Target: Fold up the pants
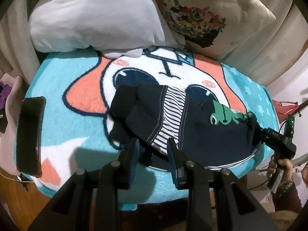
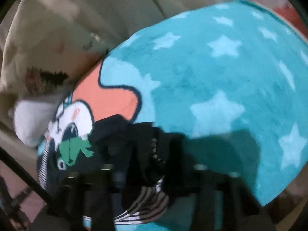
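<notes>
The dark navy pants (image 1: 202, 132), with a striped lining and a green print, lie folded over on the teal cartoon blanket (image 1: 80, 154). My left gripper (image 1: 154, 144) is open at the pants' near edge, one finger on each side of the striped fold. My right gripper (image 1: 258, 129) is at the pants' right end and appears shut on a bunch of dark cloth. The right wrist view is blurred; the pants (image 2: 119, 144) fill its lower middle, and the fingers there are a dark smear.
A black phone (image 1: 28, 136) lies at the blanket's left edge. A white pillow (image 1: 92, 19) and a floral pillow (image 1: 207, 13) lie at the far end. Curtains hang behind. Clutter and a red item (image 1: 284, 109) stand at the right.
</notes>
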`<state>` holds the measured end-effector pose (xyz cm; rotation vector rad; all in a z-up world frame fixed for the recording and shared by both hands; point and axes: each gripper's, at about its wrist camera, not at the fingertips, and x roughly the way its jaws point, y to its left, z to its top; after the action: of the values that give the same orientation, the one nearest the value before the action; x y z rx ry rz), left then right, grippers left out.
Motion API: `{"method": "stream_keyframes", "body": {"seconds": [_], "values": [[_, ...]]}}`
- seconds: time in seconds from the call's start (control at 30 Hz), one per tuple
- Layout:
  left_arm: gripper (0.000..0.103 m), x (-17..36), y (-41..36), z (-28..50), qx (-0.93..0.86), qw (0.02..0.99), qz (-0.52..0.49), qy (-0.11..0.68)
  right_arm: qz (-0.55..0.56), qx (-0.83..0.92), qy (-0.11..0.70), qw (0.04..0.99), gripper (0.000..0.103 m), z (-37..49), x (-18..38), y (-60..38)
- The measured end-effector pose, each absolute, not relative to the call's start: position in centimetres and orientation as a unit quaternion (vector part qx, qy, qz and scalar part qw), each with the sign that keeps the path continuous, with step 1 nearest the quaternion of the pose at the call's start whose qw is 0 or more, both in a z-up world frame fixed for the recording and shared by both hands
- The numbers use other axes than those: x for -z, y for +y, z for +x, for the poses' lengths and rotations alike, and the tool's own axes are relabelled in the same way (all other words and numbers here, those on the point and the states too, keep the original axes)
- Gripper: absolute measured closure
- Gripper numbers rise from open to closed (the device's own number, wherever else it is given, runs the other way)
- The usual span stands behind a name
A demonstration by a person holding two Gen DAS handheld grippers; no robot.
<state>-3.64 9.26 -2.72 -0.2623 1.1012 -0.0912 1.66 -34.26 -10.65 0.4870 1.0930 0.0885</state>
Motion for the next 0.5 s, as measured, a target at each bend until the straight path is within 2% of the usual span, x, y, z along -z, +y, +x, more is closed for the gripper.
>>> {"method": "stream_keyframes", "body": {"seconds": [0.27,0.37,0.43,0.5], "values": [[0.075,1.8,10.7,-3.7,0.000,0.855,-0.152,0.496,0.158,-0.042,0.478,0.863,0.083,4.5,6.0,-34.5],[0.075,1.6,11.1,-3.7,-0.020,0.857,-0.162,0.489,0.163,-0.030,0.478,0.863,0.083,5.2,6.2,-36.4],[0.075,1.6,11.2,-3.5,-0.028,0.856,-0.168,0.489,0.160,0.001,0.478,0.863,0.091,5.6,7.2,-38.4],[0.075,1.7,11.1,-3.1,-0.036,0.853,-0.169,0.492,0.157,0.035,0.482,0.861,0.091,6.1,8.2,-40.3]]}}
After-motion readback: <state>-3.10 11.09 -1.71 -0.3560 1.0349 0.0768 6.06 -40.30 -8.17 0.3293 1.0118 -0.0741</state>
